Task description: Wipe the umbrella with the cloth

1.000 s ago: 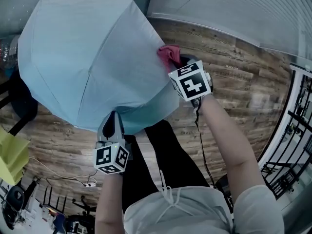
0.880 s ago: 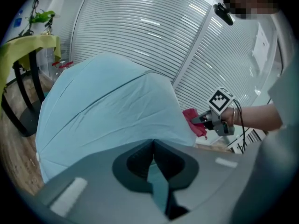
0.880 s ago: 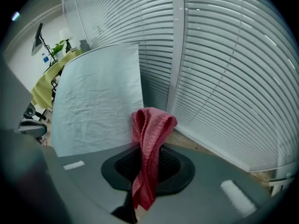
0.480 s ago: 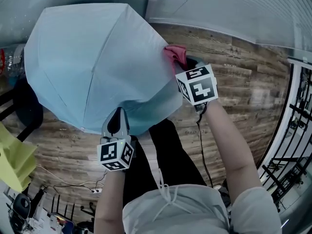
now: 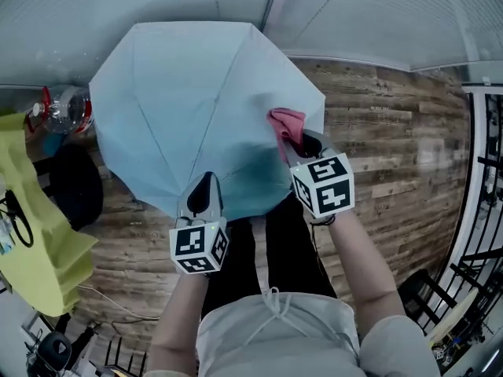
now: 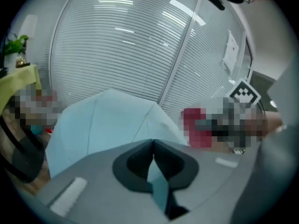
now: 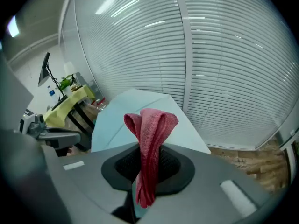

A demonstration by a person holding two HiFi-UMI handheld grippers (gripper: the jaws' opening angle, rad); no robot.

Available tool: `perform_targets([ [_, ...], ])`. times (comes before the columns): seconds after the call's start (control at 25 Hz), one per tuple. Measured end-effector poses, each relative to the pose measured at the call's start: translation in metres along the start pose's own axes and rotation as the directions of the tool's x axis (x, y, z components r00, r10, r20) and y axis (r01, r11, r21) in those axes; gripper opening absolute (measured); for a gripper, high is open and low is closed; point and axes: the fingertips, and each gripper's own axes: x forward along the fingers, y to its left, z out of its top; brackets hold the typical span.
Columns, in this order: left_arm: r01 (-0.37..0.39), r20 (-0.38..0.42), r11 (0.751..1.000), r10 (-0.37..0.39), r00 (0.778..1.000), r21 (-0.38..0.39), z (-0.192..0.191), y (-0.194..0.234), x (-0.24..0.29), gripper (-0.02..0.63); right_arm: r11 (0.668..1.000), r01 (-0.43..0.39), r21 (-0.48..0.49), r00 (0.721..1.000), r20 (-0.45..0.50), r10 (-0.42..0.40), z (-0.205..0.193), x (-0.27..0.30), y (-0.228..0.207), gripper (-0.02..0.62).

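Change: right hand-held gripper (image 5: 297, 144) has come closer to the person over the last half second. It has carried the cloth (image 5: 287, 122) off the right edge of the umbrella (image 5: 189, 100) and inward onto the canopy. The umbrella also sits further right in the head view than before.
Right hand-held gripper: jaws clamped on the cloth. A folded bunch stands up above the jaws and a tail hangs below them. The marker cube faces the head camera.
Cloth: pinkish red, with a towel-like weave. It touches the right-hand panel of the canopy, just inside the right corner.
Left hand-held gripper (image 5: 204, 188): jaws closed together, pinching a strip of the pale blue canopy fabric at the edge nearest the person.
Umbrella: open, pale blue, its ribs showing as faint lines that run out from the crown. It is held up over the floor in front of the person, between the two hand-held grippers. The part nearest the person is in shadow.
Person: bare forearms reach forward, with black trousers below a light top.
Floor: wooden planks (image 5: 385, 155), showing to the right of and below the canopy.
Blinds: white horizontal slats (image 5: 369, 14) across the far wall.
Left side: yellow-green cover (image 5: 35, 234) draped over a surface. A clear bottle (image 5: 67, 108) stands just beyond the canopy's left edge.
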Motion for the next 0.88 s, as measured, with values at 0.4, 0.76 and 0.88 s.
perform_targets([
  [0.4, -0.040, 0.233, 0.989, 0.005, 0.972, 0.146, 0.126, 0.033, -0.177, 0.006, 0.989, -0.011, 0.146, 0.945, 0.325, -0.037, 0.073, -0.138, 0.153, 0.057],
  [0.76, -0.045, 0.516, 0.979, -0.067, 0.854, 0.201, 0.244, 0.018, -0.334, 0.006, 0.997, 0.033, 0.063, 0.849, 0.525, -0.061, 0.146, -0.273, 0.224, 0.055],
  [0.88, -0.047, 0.563, 0.980, -0.072, 0.823, 0.194, 0.257, 0.017, -0.364, 0.006, 0.995, 0.095, 0.022, 0.809, 0.582, -0.090, 0.159, -0.302, 0.233, 0.055],
])
